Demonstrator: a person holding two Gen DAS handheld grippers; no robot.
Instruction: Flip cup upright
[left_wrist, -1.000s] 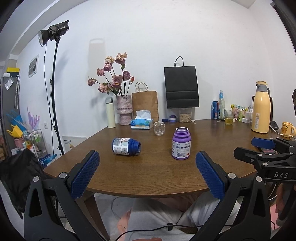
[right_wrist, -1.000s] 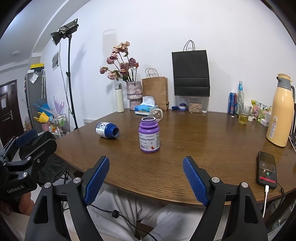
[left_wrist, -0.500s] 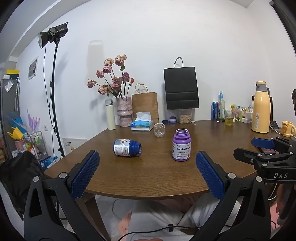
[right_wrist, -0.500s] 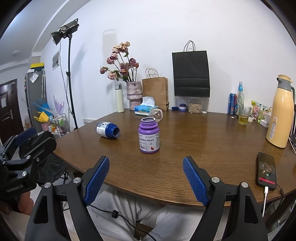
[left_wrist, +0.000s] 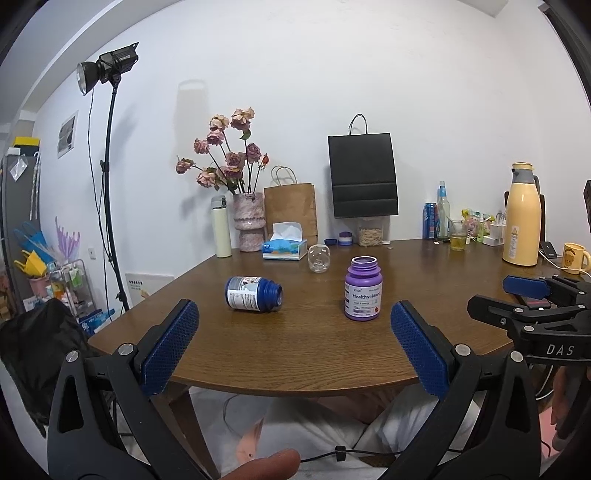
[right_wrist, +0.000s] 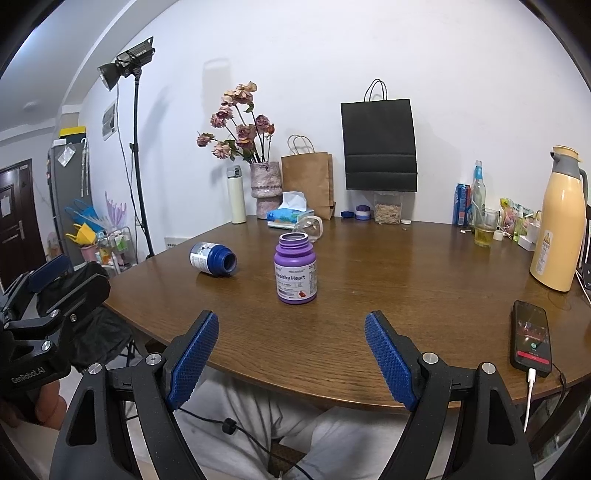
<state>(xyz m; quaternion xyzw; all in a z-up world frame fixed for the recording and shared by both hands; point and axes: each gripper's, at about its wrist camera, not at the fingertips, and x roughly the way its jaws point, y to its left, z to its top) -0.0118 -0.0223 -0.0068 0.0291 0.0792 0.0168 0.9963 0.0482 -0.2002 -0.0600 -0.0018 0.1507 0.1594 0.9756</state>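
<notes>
The clear cup (left_wrist: 318, 259) is lying tipped on the table (left_wrist: 295, 354), well beyond both grippers' wide-apart, empty jaws.

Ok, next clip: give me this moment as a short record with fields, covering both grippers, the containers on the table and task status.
left gripper: open, empty, short of the table edge
right gripper: open, empty
blue bottle: on its side, uncapped
purple bottle: upright, uncapped
clear cup: on its side near the tissue box
table: brown wood
status: nothing grasped, flip not yet begun
</notes>
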